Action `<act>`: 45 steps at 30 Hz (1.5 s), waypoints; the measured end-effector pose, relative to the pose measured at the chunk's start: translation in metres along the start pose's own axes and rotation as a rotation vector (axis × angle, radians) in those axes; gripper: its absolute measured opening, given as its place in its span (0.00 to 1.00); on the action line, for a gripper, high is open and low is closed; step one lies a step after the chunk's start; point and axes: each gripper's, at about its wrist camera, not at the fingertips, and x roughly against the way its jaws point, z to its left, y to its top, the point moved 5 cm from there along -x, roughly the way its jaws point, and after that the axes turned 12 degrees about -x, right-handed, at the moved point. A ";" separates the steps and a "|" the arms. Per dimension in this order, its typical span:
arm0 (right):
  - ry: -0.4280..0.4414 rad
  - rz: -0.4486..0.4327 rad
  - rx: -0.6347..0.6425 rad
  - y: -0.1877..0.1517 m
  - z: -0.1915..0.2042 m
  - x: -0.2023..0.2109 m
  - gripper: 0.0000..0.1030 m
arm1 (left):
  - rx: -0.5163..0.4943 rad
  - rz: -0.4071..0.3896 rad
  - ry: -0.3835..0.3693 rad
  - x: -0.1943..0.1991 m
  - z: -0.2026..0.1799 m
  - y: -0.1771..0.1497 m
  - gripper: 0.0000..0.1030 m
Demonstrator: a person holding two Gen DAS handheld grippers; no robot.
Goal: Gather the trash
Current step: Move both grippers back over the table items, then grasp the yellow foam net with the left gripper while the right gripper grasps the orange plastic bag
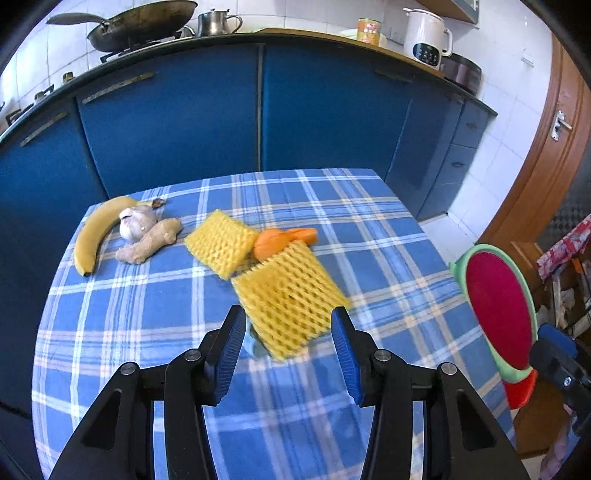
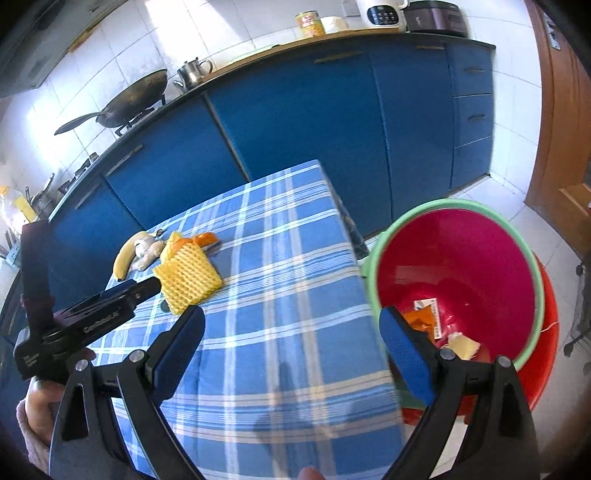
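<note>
My left gripper (image 1: 288, 350) hangs half open, empty, just short of the nearer yellow foam fruit net (image 1: 290, 299); my right gripper (image 2: 291, 354), wide open, holds nothing.

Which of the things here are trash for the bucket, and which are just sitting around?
Part of the job:
- near foam net
- far foam net
- orange peel
- red bucket, already holding wrappers

Just lying about:
- banana
- garlic
- ginger
- wok
- metal kettle
- can
</note>
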 end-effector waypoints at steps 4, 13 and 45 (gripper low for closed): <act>0.004 0.020 0.004 -0.004 0.009 -0.013 0.92 | -0.016 0.016 -0.015 -0.016 0.003 0.002 0.48; -0.021 0.069 0.014 -0.012 0.013 -0.040 0.92 | 0.005 0.030 -0.028 -0.047 0.009 0.002 0.48; -0.012 0.099 0.101 -0.016 0.043 -0.063 0.92 | 0.098 -0.076 -0.044 -0.002 0.038 -0.018 0.10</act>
